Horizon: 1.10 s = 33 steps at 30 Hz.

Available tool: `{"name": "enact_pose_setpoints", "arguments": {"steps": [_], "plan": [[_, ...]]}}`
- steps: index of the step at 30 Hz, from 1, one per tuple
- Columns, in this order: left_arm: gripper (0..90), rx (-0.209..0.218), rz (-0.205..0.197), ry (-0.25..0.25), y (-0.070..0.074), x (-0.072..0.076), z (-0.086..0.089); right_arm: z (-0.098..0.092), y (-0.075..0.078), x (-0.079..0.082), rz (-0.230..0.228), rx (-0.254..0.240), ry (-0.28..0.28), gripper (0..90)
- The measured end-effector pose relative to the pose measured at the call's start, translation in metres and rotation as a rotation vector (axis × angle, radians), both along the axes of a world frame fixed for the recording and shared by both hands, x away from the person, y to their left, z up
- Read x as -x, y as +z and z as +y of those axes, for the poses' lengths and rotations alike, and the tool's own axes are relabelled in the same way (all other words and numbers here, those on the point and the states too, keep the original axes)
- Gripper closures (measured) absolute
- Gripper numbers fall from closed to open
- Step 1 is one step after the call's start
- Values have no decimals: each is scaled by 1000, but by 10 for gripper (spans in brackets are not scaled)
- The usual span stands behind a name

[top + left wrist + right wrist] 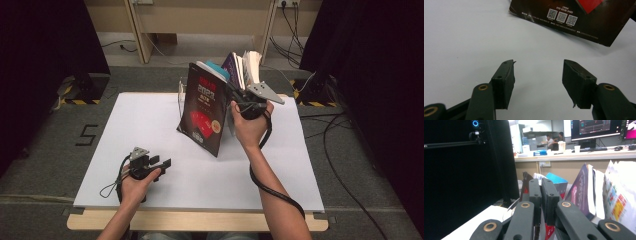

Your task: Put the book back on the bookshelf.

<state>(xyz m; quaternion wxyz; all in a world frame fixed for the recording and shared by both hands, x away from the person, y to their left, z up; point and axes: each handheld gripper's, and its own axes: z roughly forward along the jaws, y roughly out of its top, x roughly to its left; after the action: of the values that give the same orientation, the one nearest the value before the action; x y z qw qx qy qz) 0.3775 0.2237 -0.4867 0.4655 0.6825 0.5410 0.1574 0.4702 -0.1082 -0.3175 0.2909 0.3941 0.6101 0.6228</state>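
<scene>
We saw a white board (pixel 150 125), flat and matte, lying over a wooden table (pixel 200 221) whose edge showed at the near side. On the board, toward the far middle, a row of books stood upright. The black book (pixel 202 112), glossy with red blocks and white print, leaned outward at the left end of that row, its lower corner resting on the board; in the left gripper view its bottom edge (pixel 574 20) showed small code squares, and its top was cut off. Behind it came a teal-topped book (pixel 556 181), a purple book (pixel 580 192) and a pale fanned stack of pages (pixel 619 195), blurred and cut off at the right. What held the row up was mostly hidden; we made out just a thin wire edge at the left.

The right gripper (pixel 235 97) sat at the row just right of the black book. Its black jaws stood nearly together; a red-and-white bit showed low between them, but we could not tell whether the pads pinched a cover.

The left gripper (pixel 164 162) rested low over the board, near left, well apart from the books, jaws spread with nothing between them. One pad (pixel 504 82) looked worn at its tip.
</scene>
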Motion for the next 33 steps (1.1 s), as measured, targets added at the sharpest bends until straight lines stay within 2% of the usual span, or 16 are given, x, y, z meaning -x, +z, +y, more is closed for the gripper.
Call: {"name": "enact_pose_setpoints", "arguments": {"steps": [11,27,31,33], "plan": [[424,-4,0,-8,0,0,-3,-11,-9,6,26,2,6,861],[424,0,3,-12,0,0,-5,-16,-14,9,31,5,-17,846],[425,0,3,-11,0,0,-5,-16,-19,9,46,27,-34,728],[426,1,4,-12,0,0,-5,-16,-22,9,72,31,-56,666]]}}
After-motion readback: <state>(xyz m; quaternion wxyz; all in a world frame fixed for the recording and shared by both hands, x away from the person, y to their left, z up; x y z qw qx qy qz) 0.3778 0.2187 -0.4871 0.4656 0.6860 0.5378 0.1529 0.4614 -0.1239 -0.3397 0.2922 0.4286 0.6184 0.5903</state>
